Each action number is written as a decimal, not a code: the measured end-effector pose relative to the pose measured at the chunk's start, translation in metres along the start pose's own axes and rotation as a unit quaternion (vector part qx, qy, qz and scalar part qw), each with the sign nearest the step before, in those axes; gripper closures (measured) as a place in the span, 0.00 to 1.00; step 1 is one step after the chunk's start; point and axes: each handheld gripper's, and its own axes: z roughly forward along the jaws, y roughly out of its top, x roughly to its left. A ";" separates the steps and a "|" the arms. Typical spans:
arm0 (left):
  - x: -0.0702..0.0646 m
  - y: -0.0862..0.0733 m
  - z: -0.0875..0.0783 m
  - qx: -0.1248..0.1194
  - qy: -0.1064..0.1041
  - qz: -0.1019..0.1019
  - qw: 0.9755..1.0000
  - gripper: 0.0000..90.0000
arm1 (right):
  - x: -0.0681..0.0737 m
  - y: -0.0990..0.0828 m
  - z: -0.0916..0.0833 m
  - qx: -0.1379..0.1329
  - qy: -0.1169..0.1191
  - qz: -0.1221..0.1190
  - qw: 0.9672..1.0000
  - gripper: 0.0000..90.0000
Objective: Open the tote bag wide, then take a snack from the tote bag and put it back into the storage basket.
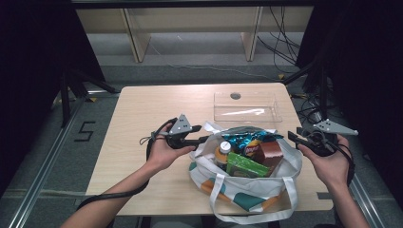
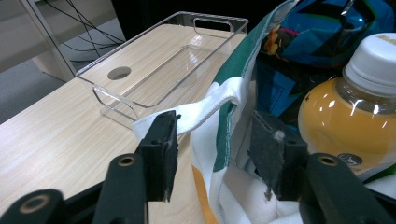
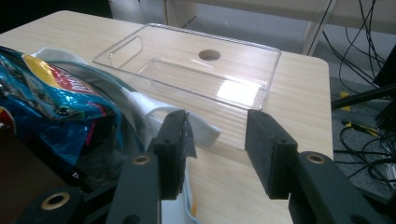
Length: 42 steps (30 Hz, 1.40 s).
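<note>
We see a tote bag (image 1: 247, 190) on the near tabletop (image 1: 142, 109), stuffed with a juice bottle (image 2: 348, 116), chip bag (image 3: 51, 93), green packet (image 1: 244, 166) and brown box (image 1: 270, 153). Our left gripper (image 2: 215, 140) has its jaws released astride the bag's left rim. The right gripper (image 3: 217, 140), jaws also released, sits at the bag's right edge. A clear tray (image 1: 244, 107) lies just beyond the bag.

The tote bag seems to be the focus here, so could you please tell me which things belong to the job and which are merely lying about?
In the job, likely:
tote bag
left gripper, open at its rim
right gripper, open
orange drink bottle, blue snack bag, green packet, brown box
clear tray, perhaps

Lying about:
floor cables
</note>
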 end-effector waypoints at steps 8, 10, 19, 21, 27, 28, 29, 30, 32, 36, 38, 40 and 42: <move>0.002 0.000 -0.007 -0.014 0.002 -0.016 1.000 0.45 | 0.002 0.010 -0.013 -0.025 0.011 0.000 1.000 0.62; 0.002 -0.002 -0.008 -0.011 0.001 -0.017 1.000 0.44 | 0.005 0.012 -0.014 -0.033 0.014 0.007 0.999 0.61; -0.001 -0.004 -0.018 -0.014 0.004 -0.030 0.999 0.42 | 0.017 0.026 -0.028 -0.072 0.054 0.001 0.996 0.57; -0.001 -0.006 -0.019 -0.013 0.003 -0.030 0.999 0.41 | 0.020 0.028 -0.030 -0.072 0.066 0.000 0.995 0.56; -0.002 -0.004 -0.018 -0.024 -0.002 -0.042 0.999 0.41 | 0.030 0.032 -0.030 -0.074 0.091 -0.016 0.993 0.56; -0.002 -0.003 -0.018 -0.023 -0.001 -0.041 0.999 0.41 | 0.033 0.031 -0.028 -0.077 0.091 -0.018 0.993 0.56; -0.002 -0.003 -0.018 -0.023 -0.001 -0.041 0.999 0.41 | 0.035 0.032 -0.028 -0.066 0.102 -0.017 0.992 0.56; -0.002 -0.003 -0.019 -0.024 -0.002 -0.040 0.999 0.41 | 0.036 0.031 -0.026 -0.070 0.104 -0.023 0.992 0.56; -0.005 -0.003 -0.019 -0.021 0.000 -0.052 0.998 0.41 | 0.038 0.032 -0.022 -0.064 0.115 -0.041 0.990 0.56; -0.003 -0.003 -0.018 -0.024 -0.002 -0.042 0.999 0.40 | 0.042 0.030 -0.015 -0.035 0.130 -0.047 0.990 0.57; -0.002 -0.004 -0.017 -0.025 -0.004 -0.039 0.999 0.40 | 0.041 0.030 -0.011 -0.033 0.131 -0.055 0.989 0.59; -0.002 -0.004 -0.016 -0.026 -0.004 -0.041 0.999 0.40 | 0.041 0.030 -0.011 -0.014 0.137 -0.048 0.989 0.60; -0.001 -0.004 -0.016 -0.024 -0.002 -0.037 0.999 0.39 | 0.040 0.030 -0.007 -0.019 0.137 -0.047 0.989 0.61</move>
